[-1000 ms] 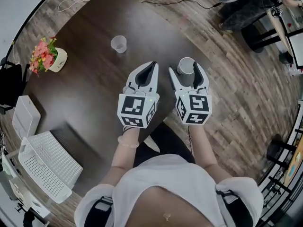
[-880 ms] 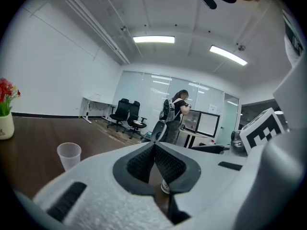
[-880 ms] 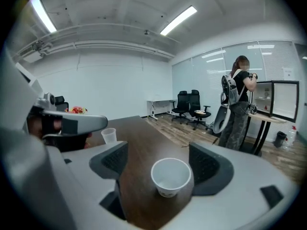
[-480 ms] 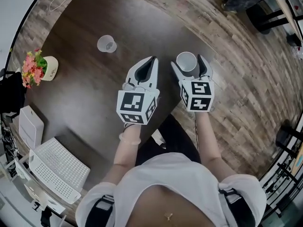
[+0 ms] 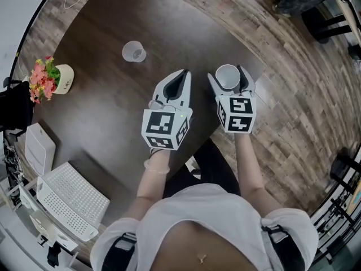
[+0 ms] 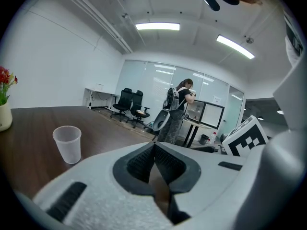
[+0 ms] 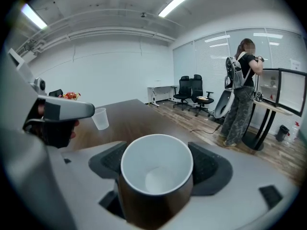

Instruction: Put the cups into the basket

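A dark cup (image 5: 228, 77) with a white inside stands upright near the table's right edge. My right gripper (image 5: 227, 72) straddles it, one jaw on each side. Those jaws have just been opening, and in the right gripper view the cup (image 7: 156, 176) fills the gap between the pads with no clear press on it. A clear plastic cup (image 5: 133, 51) stands alone farther out on the dark table (image 5: 107, 112); it also shows as a small cup (image 6: 67, 144) left of my left gripper (image 6: 154, 147). That left gripper (image 5: 184, 73) is shut and empty. The white basket (image 5: 73, 200) lies at the near left.
A pot of pink flowers (image 5: 56, 78) stands at the table's left edge, with a white box (image 5: 39, 147) nearer to me. The table edge (image 5: 256, 75) runs just right of the dark cup. A person (image 7: 242, 95) and office chairs (image 7: 192, 92) are far behind.
Both grippers have come down toward the table. The right jaws now reach along both sides of the dark cup, which earlier sat at their tips. The left gripper stayed shut.
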The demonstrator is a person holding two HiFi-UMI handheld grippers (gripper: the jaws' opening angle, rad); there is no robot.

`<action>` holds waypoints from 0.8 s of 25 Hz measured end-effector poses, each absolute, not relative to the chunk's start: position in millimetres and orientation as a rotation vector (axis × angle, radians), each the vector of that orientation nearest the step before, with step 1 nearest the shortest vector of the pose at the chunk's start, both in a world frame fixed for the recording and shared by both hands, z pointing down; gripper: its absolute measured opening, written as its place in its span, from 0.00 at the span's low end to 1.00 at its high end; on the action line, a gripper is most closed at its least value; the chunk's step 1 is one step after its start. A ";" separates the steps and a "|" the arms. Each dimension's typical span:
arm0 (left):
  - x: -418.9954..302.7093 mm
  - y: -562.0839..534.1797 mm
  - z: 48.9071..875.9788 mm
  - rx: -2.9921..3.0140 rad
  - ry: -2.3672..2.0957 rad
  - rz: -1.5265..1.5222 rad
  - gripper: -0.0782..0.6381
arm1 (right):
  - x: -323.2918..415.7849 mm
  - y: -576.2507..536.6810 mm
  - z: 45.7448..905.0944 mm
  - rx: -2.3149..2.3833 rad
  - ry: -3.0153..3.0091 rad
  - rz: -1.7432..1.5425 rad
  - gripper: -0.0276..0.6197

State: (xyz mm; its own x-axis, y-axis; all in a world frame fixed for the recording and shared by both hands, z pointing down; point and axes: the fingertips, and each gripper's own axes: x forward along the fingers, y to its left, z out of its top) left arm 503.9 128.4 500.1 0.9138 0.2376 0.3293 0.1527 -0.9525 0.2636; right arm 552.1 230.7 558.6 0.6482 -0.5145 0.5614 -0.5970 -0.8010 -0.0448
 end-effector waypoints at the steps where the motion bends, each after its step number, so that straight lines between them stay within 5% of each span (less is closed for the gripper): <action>1: 503.5 126.9 500.0 2.842 0.291 0.531 0.12 | 551.1 228.6 558.3 2.712 -0.928 0.858 0.65; 20: 389.2 -6.0 449.4 2.873 -0.198 0.428 0.12 | 448.4 60.2 493.9 2.505 -1.462 0.687 0.65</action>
State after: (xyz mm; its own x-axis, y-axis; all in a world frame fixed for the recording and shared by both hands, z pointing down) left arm 389.2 -6.0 449.4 0.9482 -0.0990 0.3020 -0.1661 -0.9645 0.2052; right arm 448.4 60.2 493.9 0.4166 -0.7822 0.4633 -0.8560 -0.5091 -0.0899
